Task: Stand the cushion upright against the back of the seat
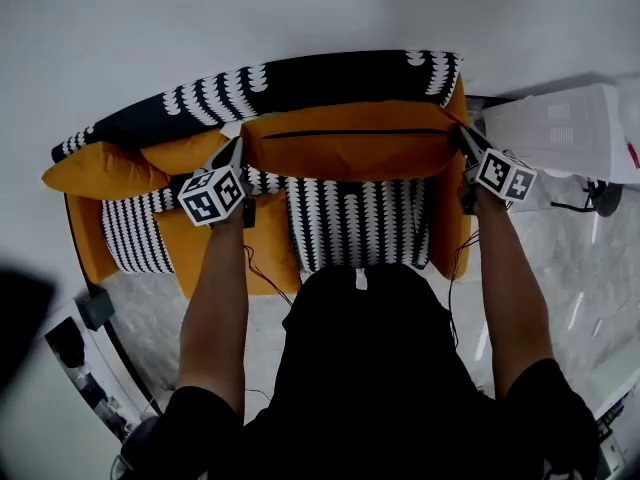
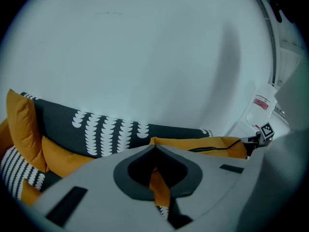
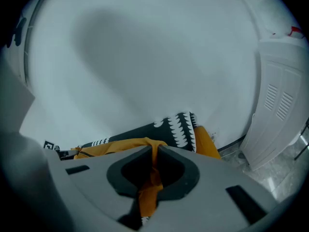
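The orange cushion [image 1: 350, 140] is being held upright over the far side of the striped seat [image 1: 355, 223], close against the black-and-white sofa back [image 1: 300, 83], its dark zip line running near the top. The left gripper [image 2: 155, 153] is pinching the cushion's upper left corner, jaws closed tight on a fold of orange fabric. The right gripper [image 3: 155, 151] is clamping the upper right corner likewise. A smaller orange pillow [image 1: 100, 171] is lying at the sofa's left end.
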